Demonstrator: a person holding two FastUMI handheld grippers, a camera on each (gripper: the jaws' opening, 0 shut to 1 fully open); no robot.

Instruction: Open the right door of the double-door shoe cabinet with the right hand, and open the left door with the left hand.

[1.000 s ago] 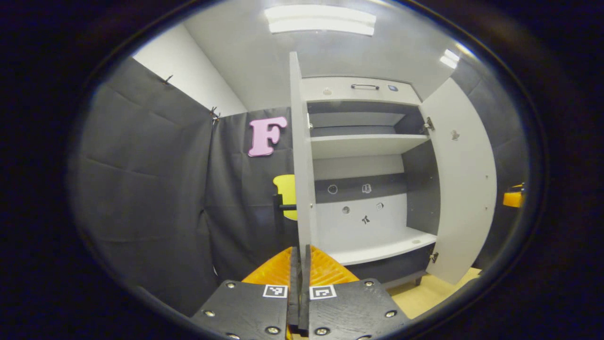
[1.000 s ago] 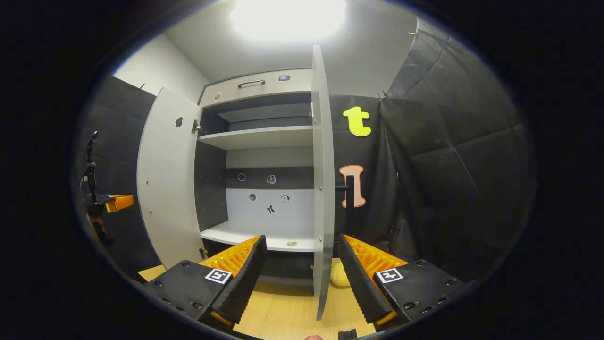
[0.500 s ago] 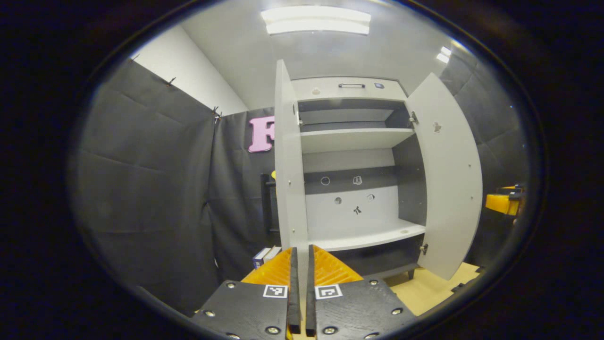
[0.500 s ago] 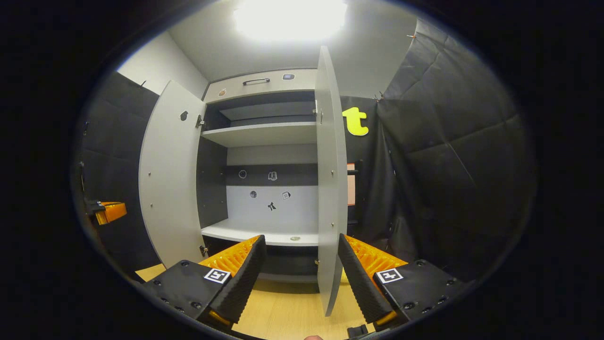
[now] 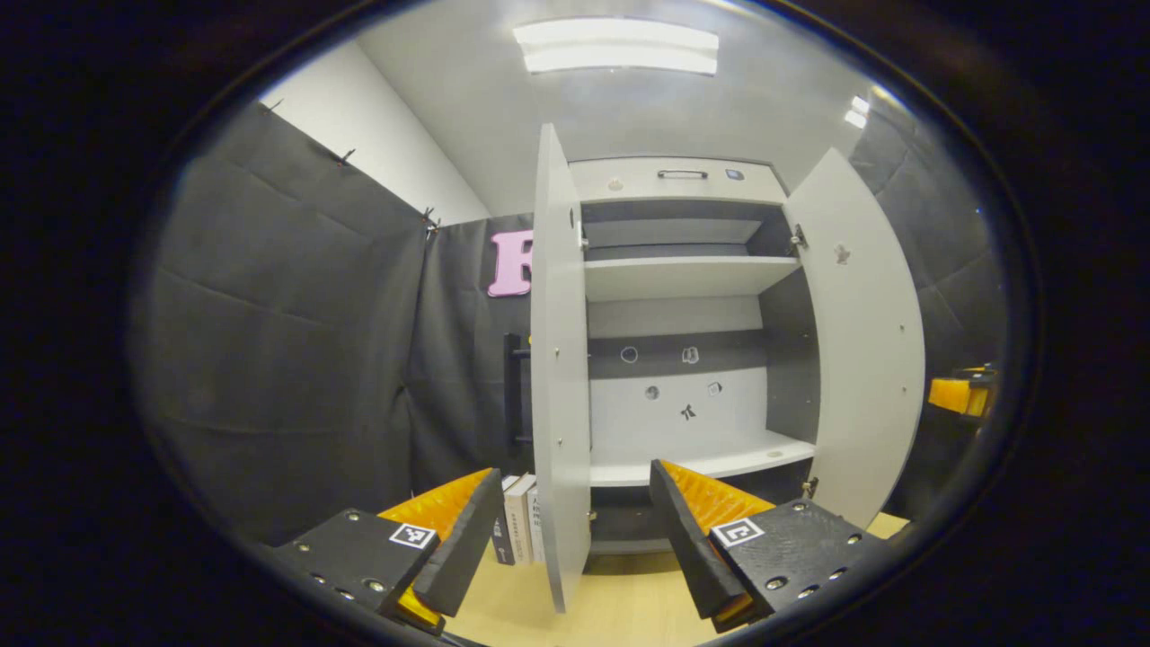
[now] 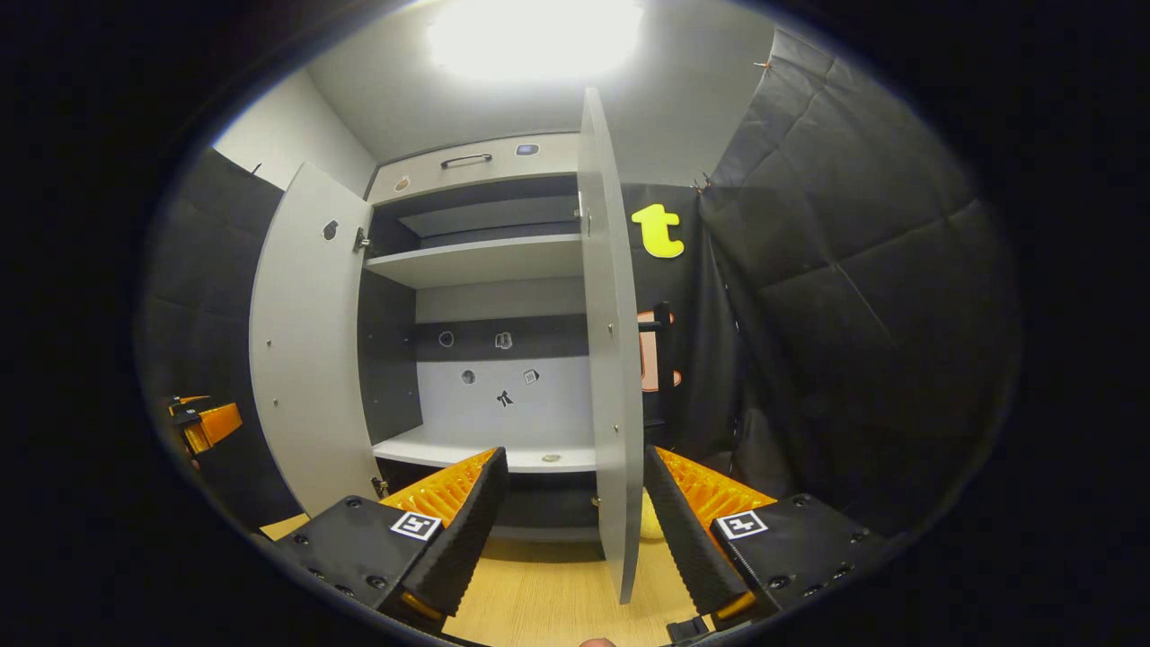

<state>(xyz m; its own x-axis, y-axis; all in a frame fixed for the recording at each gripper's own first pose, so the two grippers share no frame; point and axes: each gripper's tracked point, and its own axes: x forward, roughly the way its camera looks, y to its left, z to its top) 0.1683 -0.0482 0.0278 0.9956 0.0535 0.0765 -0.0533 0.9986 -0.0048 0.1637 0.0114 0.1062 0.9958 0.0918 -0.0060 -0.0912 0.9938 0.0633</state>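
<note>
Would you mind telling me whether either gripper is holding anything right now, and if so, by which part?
Nothing is held. The left gripper is open with the left door edge between its spread fingers, not pressed. The right gripper is open likewise around the right door edge.

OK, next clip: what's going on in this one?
A person with a gripper in each hand is working on a double-door shoe cabinet. Both doors stand swung wide open, showing bare shelves inside. In the left gripper view, the left gripper is open, its fingers either side of the left door edge without pressing on it. In the right gripper view, the right gripper is likewise open around the right door edge. Some books stand on the floor behind the left door.
</note>
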